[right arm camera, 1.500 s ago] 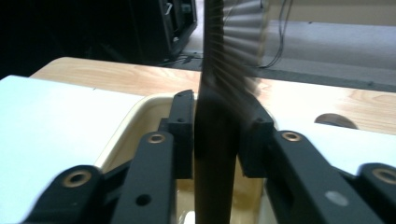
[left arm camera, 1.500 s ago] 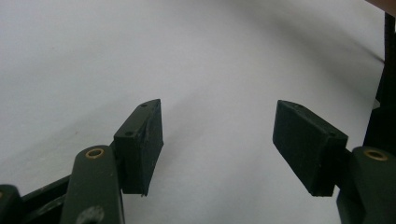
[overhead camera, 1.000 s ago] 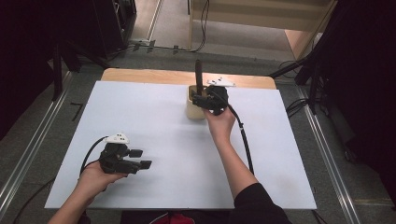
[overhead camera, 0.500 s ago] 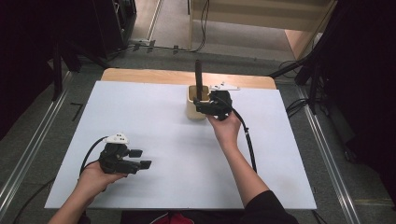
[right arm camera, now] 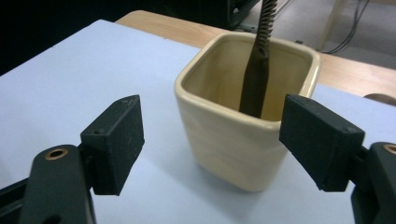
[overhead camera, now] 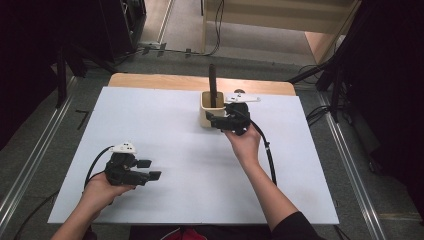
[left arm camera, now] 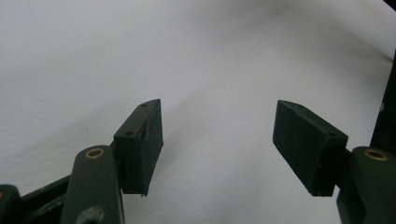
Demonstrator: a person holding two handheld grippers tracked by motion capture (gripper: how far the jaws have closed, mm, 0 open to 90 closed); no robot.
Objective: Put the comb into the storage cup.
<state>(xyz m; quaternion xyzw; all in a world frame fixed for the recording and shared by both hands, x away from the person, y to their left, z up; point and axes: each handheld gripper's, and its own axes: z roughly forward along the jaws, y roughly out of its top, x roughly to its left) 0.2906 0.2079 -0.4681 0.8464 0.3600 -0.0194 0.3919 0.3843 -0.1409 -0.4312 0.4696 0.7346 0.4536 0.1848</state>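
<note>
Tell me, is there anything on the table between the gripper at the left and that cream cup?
Nothing. In the high view, bare white tabletop runs from the left gripper to the cream cup, where the right gripper waits, open.

From my seat this reads as a lab or recording room, not a home. My counter (overhead camera: 165, 140) is a wooden top under a plain white sheet, framed by metal rails (overhead camera: 32, 165) on a grey carpeted floor (overhead camera: 380, 175). Loose cables (overhead camera: 217, 30) trail across the floor behind it, dark equipment racks (overhead camera: 125, 20) stand at the back left, and a pale wooden bench (overhead camera: 280, 17) sits beyond.
</note>
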